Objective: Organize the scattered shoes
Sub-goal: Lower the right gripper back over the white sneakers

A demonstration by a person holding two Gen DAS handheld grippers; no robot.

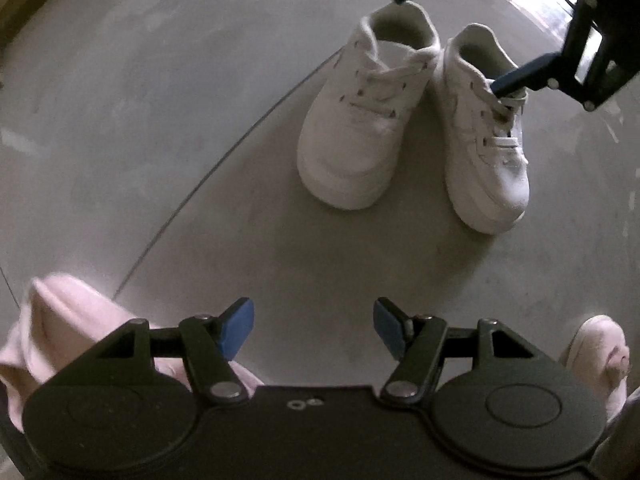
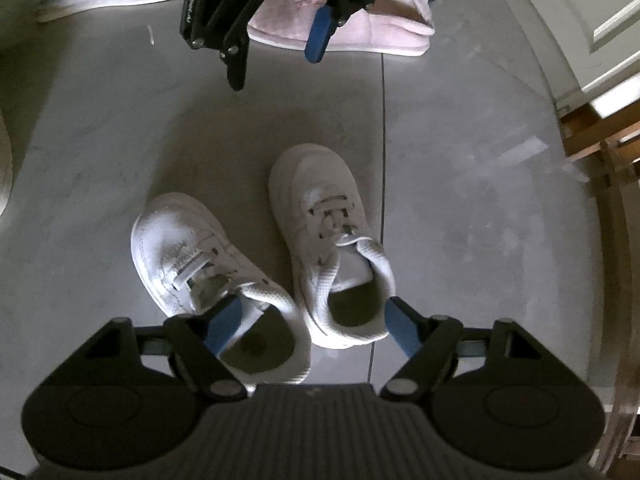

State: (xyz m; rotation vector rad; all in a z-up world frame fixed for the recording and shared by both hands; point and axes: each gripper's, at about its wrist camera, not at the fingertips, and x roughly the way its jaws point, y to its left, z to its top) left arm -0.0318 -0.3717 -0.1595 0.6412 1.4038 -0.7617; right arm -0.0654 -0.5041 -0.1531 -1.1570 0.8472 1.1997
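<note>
Right now my right gripper [image 2: 316, 326] points down over the heels of two white sneakers, its jaws closing, one blue finger [image 2: 224, 328] dipped into the collar of the left-hand sneaker [image 2: 200, 256] and the other finger just outside the heel of the right-hand sneaker [image 2: 328, 236]. I judge the pads are not yet pressing both shoes together, so nothing is gripped. Straddling the two inner heel walls would let me lift the pair as one (my reading of the placement, not a certainty).

My left gripper [image 1: 314, 330] hangs open and empty above bare floor, nothing between its blue pads [image 1: 240, 328]. It waits clear of the white pair, near the pink slippers, probably ready for them next.

Those sneakers stand upright, side by side, heels near touching and toes splayed apart. One pink slipper [image 1: 52, 328] lies beside my left gripper, another [image 1: 600, 356] at the opposite edge of that view.

Below is a pale grey tiled floor [image 2: 460, 200] with a thin grout line running past the shoes. White panelled woodwork [image 2: 580, 20] and a wooden frame [image 2: 600, 140] edge the room.
</note>
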